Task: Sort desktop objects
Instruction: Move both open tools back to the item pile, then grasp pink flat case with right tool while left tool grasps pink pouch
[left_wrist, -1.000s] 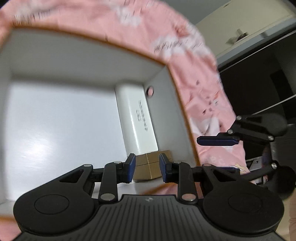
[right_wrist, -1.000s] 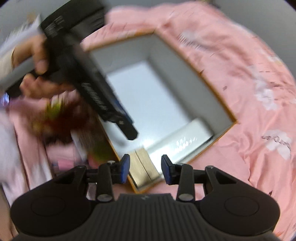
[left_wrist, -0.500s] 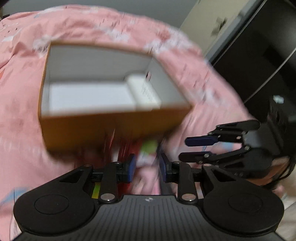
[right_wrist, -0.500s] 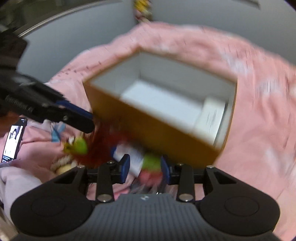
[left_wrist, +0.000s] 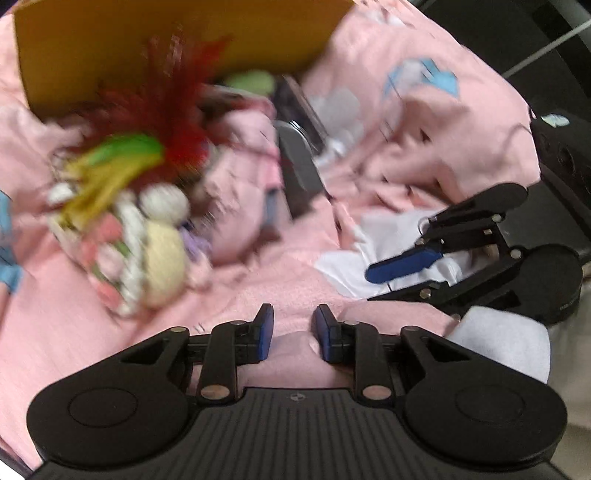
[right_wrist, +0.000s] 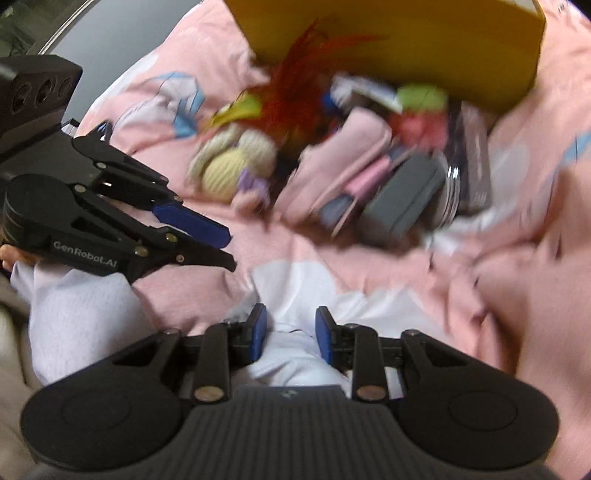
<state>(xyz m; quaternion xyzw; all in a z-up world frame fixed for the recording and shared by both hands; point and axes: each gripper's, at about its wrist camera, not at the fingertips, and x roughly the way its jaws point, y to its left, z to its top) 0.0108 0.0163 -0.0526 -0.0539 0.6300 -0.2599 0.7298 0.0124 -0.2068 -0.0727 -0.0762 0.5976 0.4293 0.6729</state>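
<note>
A pile of small objects lies on the pink bedspread in front of a yellow-brown box (left_wrist: 155, 40) (right_wrist: 413, 40). It includes a knitted toy with red feathers (left_wrist: 147, 206) (right_wrist: 236, 158), a grey case (left_wrist: 299, 173) (right_wrist: 402, 199), a pink pouch (right_wrist: 340, 170) and a green item (right_wrist: 421, 98). My left gripper (left_wrist: 291, 332) is open and empty, low over the bedspread near the toy. My right gripper (right_wrist: 288, 332) is open and empty over a white cloth patch. Each gripper shows in the other's view, the right (left_wrist: 424, 266) and the left (right_wrist: 207, 236).
The pink bedspread (left_wrist: 424, 122) is rumpled on the right. A white cloth (left_wrist: 354, 251) lies under the right gripper. A person's pale sleeve (right_wrist: 85, 314) is at the lower left. Dark furniture stands beyond the bed edge (left_wrist: 561, 66).
Both grippers have pulled back and down from over the open box; the view now shows the box's outer wall and the pile of objects in front. Both stay open and empty.
</note>
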